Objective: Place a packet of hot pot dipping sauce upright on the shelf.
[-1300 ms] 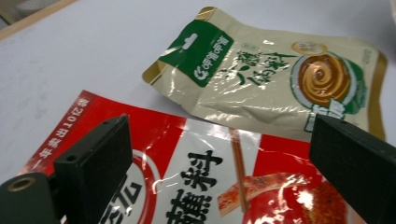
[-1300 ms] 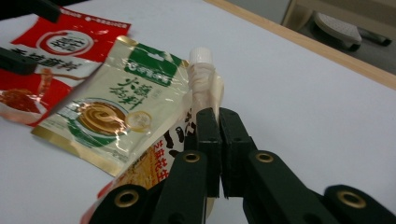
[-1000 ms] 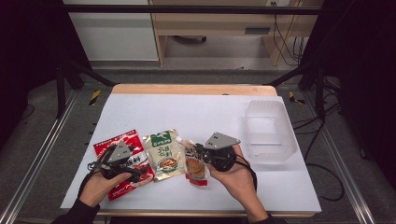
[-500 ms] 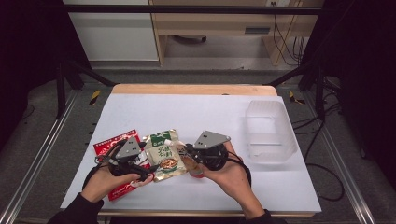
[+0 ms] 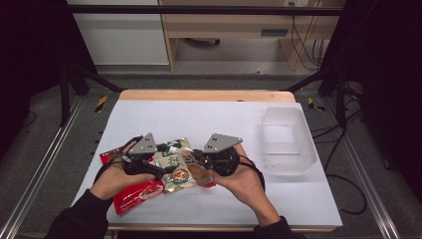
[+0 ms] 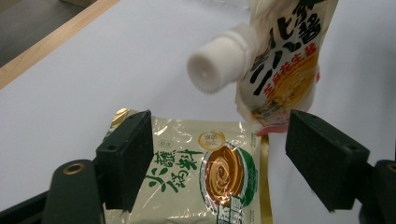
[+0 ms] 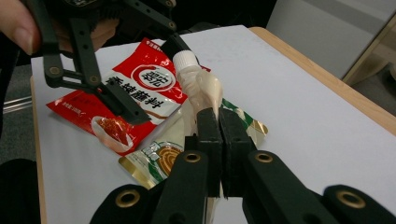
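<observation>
The right gripper (image 7: pixel 219 140) has pinched the soft sauce pouch with a white screw cap (image 7: pixel 198 84) and holds it above the flat green-and-gold packet (image 6: pixel 205 172), the left gripper (image 6: pixel 219 158) waits wide open near the cap, so I think opening is left.

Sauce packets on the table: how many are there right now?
3: a red packet under the left gripper, a gold-green packet in the middle, and a spouted pouch clamped in the right gripper.

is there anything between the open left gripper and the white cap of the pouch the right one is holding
Nothing visible. In the left gripper view the white cap hangs in clear air beyond the open left gripper, with the green packet lying flat below. The right gripper holds the pouch up.
</observation>
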